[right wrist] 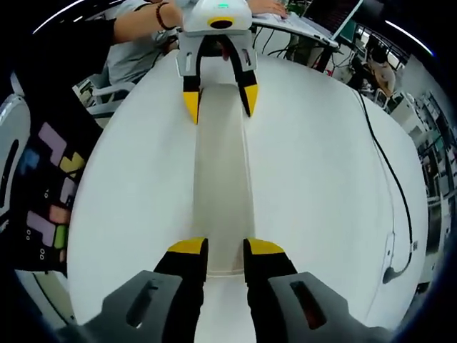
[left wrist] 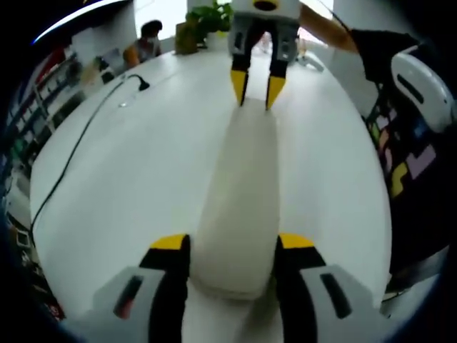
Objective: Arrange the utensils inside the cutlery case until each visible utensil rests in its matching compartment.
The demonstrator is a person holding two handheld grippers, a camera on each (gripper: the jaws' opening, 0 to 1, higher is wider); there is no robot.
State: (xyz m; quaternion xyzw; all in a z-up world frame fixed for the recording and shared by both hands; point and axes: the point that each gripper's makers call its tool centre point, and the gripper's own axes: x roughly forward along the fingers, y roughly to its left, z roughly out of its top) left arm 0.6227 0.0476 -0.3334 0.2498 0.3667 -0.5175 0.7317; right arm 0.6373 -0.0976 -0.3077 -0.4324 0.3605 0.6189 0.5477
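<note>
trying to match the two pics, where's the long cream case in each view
Left gripper view: the cream case runs up the middle from between this gripper's jaws.
Right gripper view: same case, central, its near end between the jaws.
Shared landmark: the black cable on the white table.

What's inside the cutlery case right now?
Cannot tell: the cutlery case looks closed, a hand-held gripper at each end. Only its pale outside shows above the white table; any utensils are hidden.

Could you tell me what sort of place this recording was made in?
Probably an office or lab workspace. A long white table carries a trailing black cable, a laptop sits at its far end in the right gripper view, and a potted plant stands at the other.
</note>
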